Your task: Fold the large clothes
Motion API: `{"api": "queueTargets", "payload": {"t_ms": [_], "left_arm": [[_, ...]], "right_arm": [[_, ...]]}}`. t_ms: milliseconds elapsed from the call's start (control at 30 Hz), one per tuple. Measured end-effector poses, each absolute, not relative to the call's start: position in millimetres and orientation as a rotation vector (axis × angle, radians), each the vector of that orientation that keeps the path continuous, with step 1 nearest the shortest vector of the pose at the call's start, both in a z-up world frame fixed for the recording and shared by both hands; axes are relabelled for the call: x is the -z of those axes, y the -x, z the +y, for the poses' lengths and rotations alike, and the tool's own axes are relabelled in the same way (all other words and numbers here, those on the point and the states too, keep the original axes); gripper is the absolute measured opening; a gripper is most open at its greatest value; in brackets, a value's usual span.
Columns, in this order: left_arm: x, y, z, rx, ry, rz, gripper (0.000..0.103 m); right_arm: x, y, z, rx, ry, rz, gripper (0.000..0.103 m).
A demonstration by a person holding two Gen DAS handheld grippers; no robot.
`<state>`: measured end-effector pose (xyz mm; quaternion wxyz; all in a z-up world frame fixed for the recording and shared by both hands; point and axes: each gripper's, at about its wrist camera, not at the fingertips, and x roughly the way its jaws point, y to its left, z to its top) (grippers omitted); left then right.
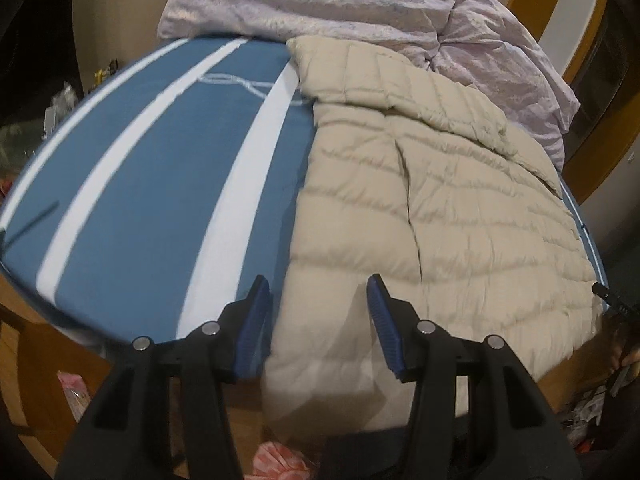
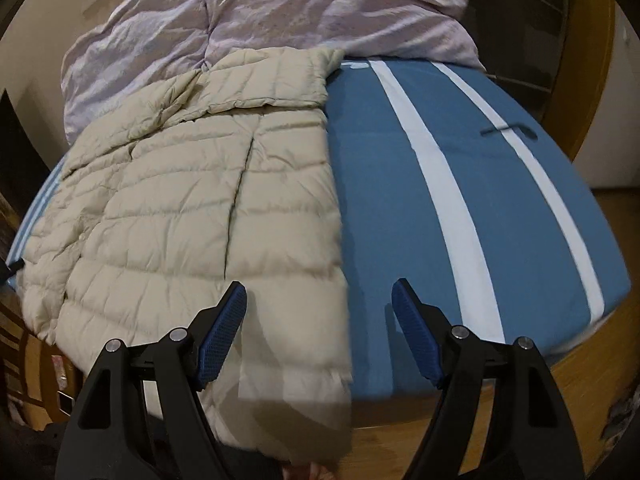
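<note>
A beige quilted puffer jacket lies flat on a blue bed sheet with white stripes. Its near hem hangs over the bed's front edge. My left gripper hovers open above the hem at the jacket's left edge, its blue pads apart with nothing pressed between them. My right gripper stands wider open over the hem at the jacket's right edge, and its pads grip nothing. A dark seam runs down the jacket's middle.
A crumpled lilac duvet is heaped at the bed's far end behind the jacket. A wooden bed frame borders the near edge. Small clutter lies on the floor at the left.
</note>
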<state>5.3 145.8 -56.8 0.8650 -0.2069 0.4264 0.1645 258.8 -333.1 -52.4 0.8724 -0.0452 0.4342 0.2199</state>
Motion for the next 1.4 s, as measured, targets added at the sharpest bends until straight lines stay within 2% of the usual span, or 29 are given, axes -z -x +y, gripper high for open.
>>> {"api": "queueTargets", "payload": {"t_ms": [267, 433, 500, 633, 833, 1000, 1167, 1267, 1400], "left_arm": [[61, 10, 135, -0.344, 0.442, 0.877, 0.05], [62, 19, 132, -0.341, 0.457, 0.847, 0.046], [63, 21, 131, -0.338, 0.467, 0.837, 0.045], [63, 23, 126, -0.337, 0.472, 0.827, 0.045], [63, 24, 116, -0.33, 0.459, 0.831, 0.044], [65, 26, 113, -0.328, 0.47, 0.834, 0.028], [64, 25, 111, -0.32, 0.478, 0.833, 0.009], [59, 25, 108, -0.32, 0.457, 0.82, 0.004], [44, 22, 105, -0.34, 0.41, 0.785, 0.003]], "right_arm": [[64, -248, -351, -0.516, 0.007, 0.925, 0.074], [65, -239, -353, -0.559, -0.016, 0.907, 0.065], [66, -235, -353, -0.588, -0.033, 0.903, 0.058], [68, -229, -351, -0.607, -0.041, 0.887, 0.055], [70, -225, -346, -0.645, -0.045, 0.886, 0.04], [72, -223, -346, -0.675, -0.044, 0.889, 0.024], [66, -222, -344, -0.684, -0.059, 0.865, 0.014], [58, -223, -345, -0.681, -0.068, 0.839, 0.012], [45, -229, -344, -0.661, -0.08, 0.8, 0.011]]}}
